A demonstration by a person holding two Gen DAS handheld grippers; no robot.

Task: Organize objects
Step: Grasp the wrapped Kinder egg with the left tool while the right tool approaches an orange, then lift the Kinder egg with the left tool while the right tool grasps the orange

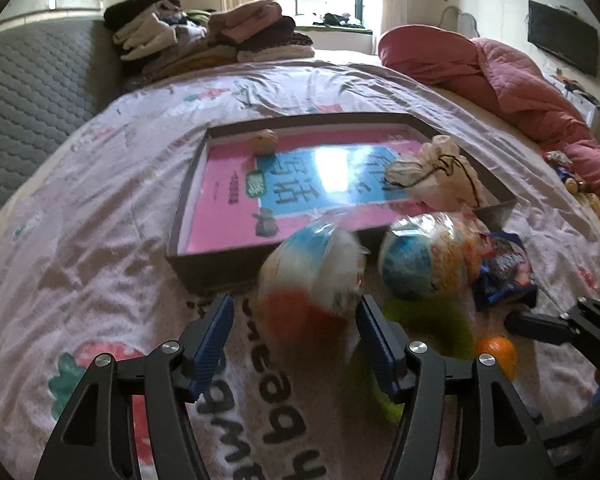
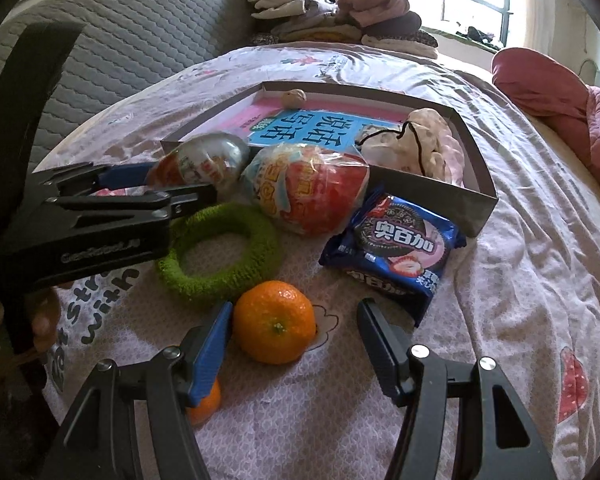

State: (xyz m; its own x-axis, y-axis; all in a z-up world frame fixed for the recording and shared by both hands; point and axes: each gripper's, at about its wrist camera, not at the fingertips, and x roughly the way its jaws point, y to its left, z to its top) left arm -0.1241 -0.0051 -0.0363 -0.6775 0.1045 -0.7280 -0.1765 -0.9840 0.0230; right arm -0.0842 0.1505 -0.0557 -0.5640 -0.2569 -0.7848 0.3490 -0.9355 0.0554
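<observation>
On the left, the left gripper [image 1: 296, 340] is held low over the bed [image 1: 100, 208], with its jaws spread around a wrapped toy egg [image 1: 312, 276]. The egg appears blurred and no firm press of the pads on it can be seen, so the gripper is judged to be released, probably because the egg is only being approached. The egg lies just in front of the shallow box [image 1: 188, 216], where a pink book [image 1: 236, 184], a walnut [image 1: 265, 140] and a cloth pouch [image 1: 440, 176] are already kept; the box is therefore taken as the collecting place. More to the right, a second wrapped egg [image 2: 306, 188] rests against the box wall, beside a green knitted ring [image 2: 220, 252] and a blue biscuit packet [image 2: 396, 252], all still outside the box. On the right, the right gripper [image 2: 296, 336] is unclenched and placed on both sides of an orange [image 2: 274, 322], not touching it clearly, probably so that it can be closed next.
</observation>
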